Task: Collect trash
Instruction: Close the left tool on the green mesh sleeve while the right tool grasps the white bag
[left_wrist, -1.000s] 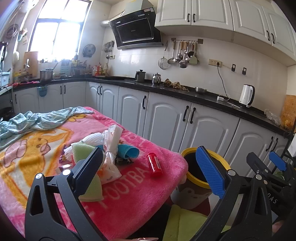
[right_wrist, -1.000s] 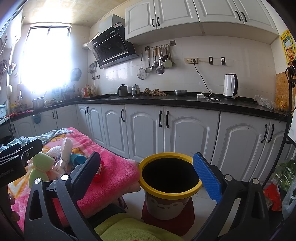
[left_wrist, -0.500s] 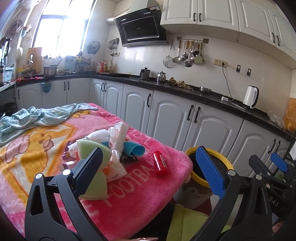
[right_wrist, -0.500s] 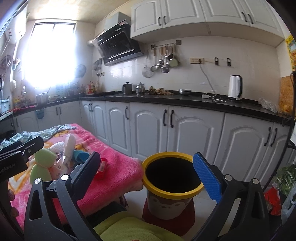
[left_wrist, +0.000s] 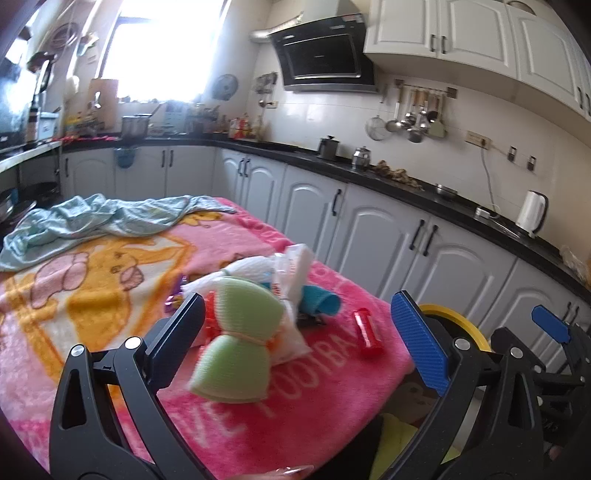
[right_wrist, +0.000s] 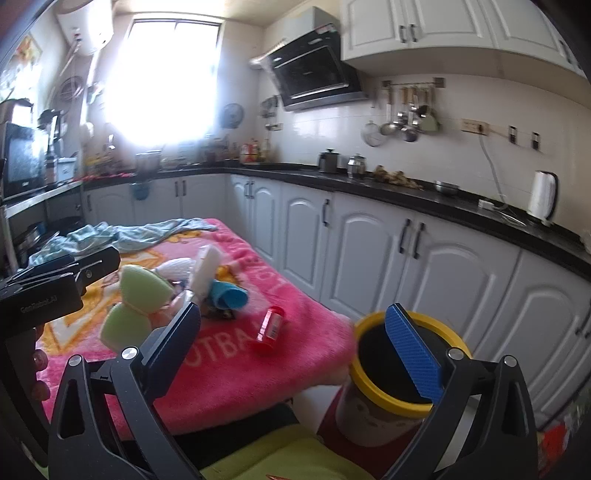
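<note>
A heap of trash lies on the pink blanket (left_wrist: 110, 295): a green sponge bundle (left_wrist: 236, 343), white plastic bags (left_wrist: 273, 273), a blue cup (left_wrist: 319, 301) and a red bottle (left_wrist: 365, 332). A yellow-rimmed bin (right_wrist: 391, 373) stands on the floor just past the table's right end. My left gripper (left_wrist: 306, 343) is open and empty, close above the near side of the heap. My right gripper (right_wrist: 306, 347) is open and empty, between the red bottle (right_wrist: 271, 326) and the bin. The green sponge bundle (right_wrist: 136, 306) also shows in the right wrist view.
A light blue cloth (left_wrist: 103, 221) lies crumpled at the blanket's far left. White cabinets under a black counter (left_wrist: 406, 192) run behind the table, with a white kettle (left_wrist: 532, 212). A yellow-green cloth (right_wrist: 288, 454) lies below near me.
Both grippers have swung left toward the table. The heap is nearer in the left view, and the bin has shifted right in the right view. Both stay open.
</note>
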